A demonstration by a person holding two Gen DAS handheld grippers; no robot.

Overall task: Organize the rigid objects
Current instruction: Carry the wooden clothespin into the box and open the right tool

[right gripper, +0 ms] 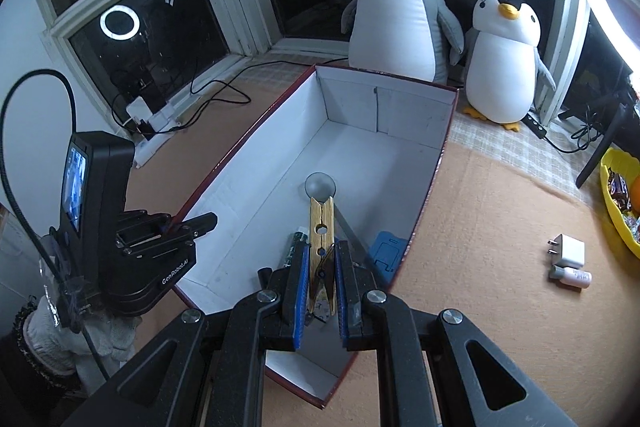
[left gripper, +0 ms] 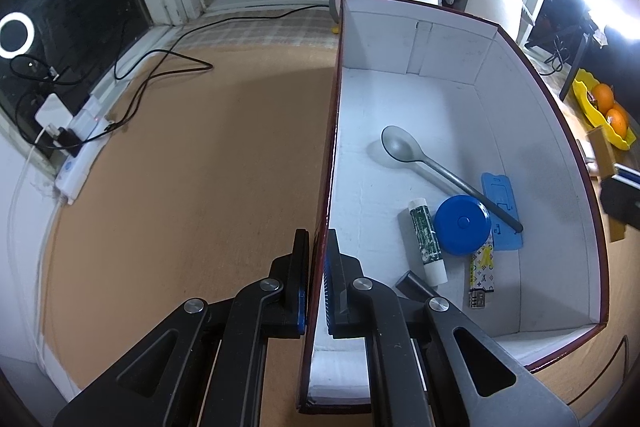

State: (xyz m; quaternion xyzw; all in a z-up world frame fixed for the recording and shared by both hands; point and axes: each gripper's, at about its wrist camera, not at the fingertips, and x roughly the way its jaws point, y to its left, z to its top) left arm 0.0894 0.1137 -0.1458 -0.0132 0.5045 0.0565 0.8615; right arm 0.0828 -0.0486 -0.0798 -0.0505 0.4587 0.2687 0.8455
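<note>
Our right gripper (right gripper: 319, 279), clamping the wooden clothespin (right gripper: 321, 247) lengthwise, hangs mid-frame over the white-lined red cardboard box (right gripper: 352, 131), whose wall our left gripper (left gripper: 317, 283) pinches.

Our grippers (right gripper: 319, 281) are black with blue pads (right gripper: 303, 291), silver pivot screws (right gripper: 268, 295), a white brand mark, a black cable (right gripper: 24, 211) and a white knit glove (right gripper: 100, 339).
</note>
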